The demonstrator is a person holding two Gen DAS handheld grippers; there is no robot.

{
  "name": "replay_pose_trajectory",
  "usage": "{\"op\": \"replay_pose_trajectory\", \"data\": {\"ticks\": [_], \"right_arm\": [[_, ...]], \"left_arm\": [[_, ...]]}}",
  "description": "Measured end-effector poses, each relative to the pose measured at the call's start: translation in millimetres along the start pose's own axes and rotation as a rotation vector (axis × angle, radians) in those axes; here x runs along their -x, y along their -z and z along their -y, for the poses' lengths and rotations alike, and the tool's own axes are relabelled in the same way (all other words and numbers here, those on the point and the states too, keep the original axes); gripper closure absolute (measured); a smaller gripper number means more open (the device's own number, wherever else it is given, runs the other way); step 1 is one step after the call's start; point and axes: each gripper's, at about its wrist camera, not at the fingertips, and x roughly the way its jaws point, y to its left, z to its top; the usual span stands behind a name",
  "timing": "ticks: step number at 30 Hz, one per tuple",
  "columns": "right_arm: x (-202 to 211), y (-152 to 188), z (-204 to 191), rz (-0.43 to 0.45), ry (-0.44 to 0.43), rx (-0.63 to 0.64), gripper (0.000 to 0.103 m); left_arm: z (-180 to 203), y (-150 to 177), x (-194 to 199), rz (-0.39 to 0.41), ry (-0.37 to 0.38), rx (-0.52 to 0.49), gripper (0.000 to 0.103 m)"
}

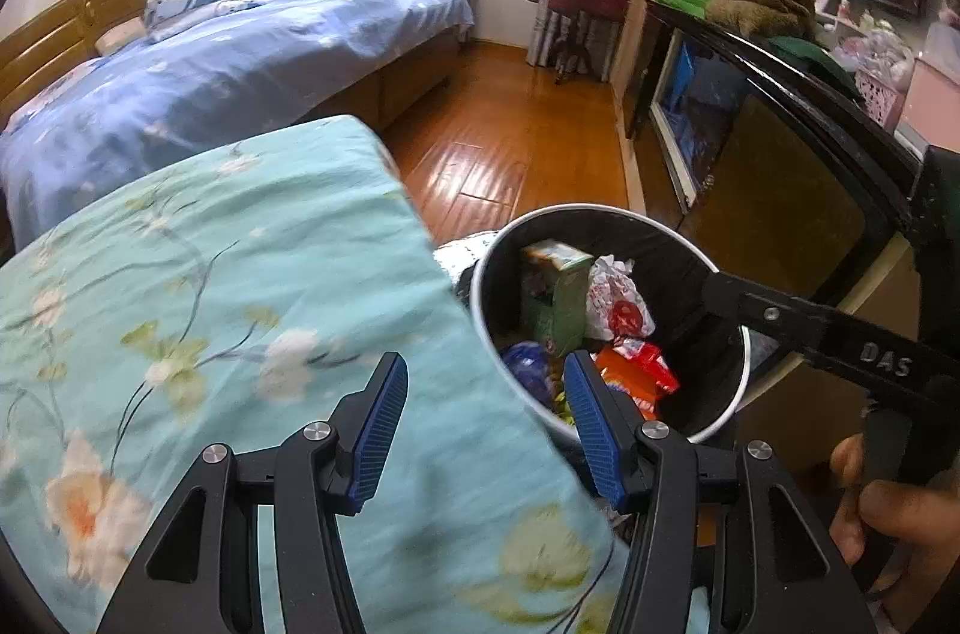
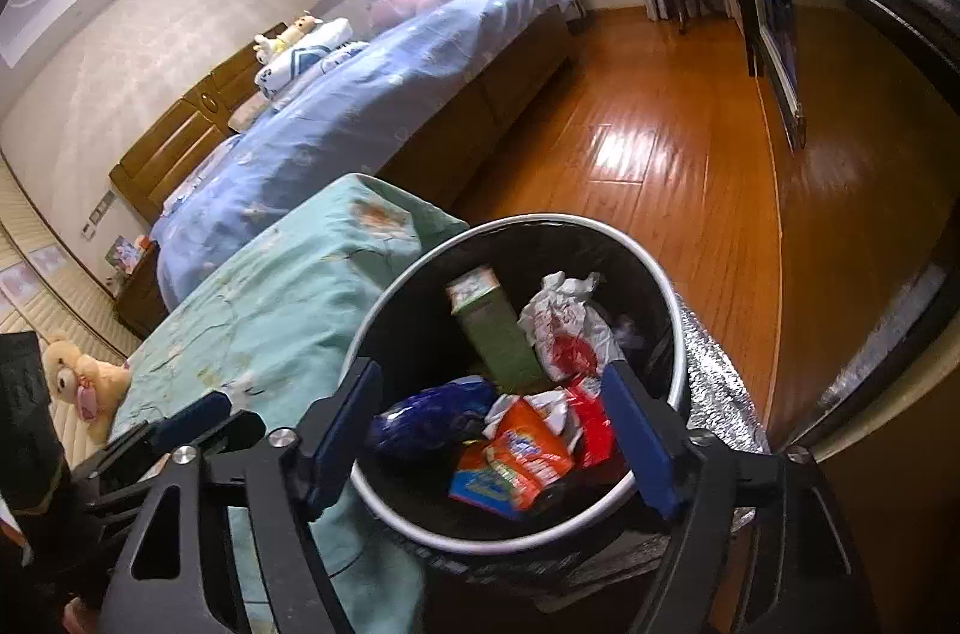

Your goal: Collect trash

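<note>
Blue-padded jaws of the right gripper stand wide apart right over the bin, with nothing between the pads; only the rubbish below shows through the gap. The left gripper hangs to the side over the turquoise flowered blanket, its jaws about half open and likewise empty.

All the trash in view sits inside the bin: an upright green carton, a crumpled white wrapper with red print, a dark blue bag, an orange packet and a red wrapper. No loose piece shows on the blanket or the wooden floor in either view, so the job looks close to done, though much of the room lies outside these pictures.

Several things could go wrong from here. The bin stands tight against the blanket's edge, and the left gripper's right finger sits near the rim; a careless swing could knock the bin and tip it onto the floor. The carton stands tall and leans on nothing firm, so a bump might topple it. The blanket's loose fold hangs by the rim and could be snagged by a pad. The person's hand and the right tool also crowd the left one, so the two could collide.
</note>
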Motion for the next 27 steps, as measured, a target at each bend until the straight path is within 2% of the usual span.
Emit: {"op": "replay_pose_trajectory", "data": {"ticks": [10,13,18,24,27], "right_arm": [[25,28,-41,0.056,-0.018,0.047,0.016],[29,34,-50,0.076,-0.025,0.051,0.013],[36,43,-68,0.099,-0.03,0.093,0.011],[48,52,-94,0.193,-0.019,0.169,0.002],[52,53,-106,0.235,-0.016,0.207,0.001]], "left_arm": [[-24,36,55,0.066,-0.019,0.06,0.041],[-32,45,71,0.091,-0.033,0.08,0.036],[-51,64,98,0.134,-0.075,0.118,0.034],[-70,79,120,0.164,-0.125,0.159,0.034],[-76,82,131,0.19,-0.15,0.175,0.034]]}}
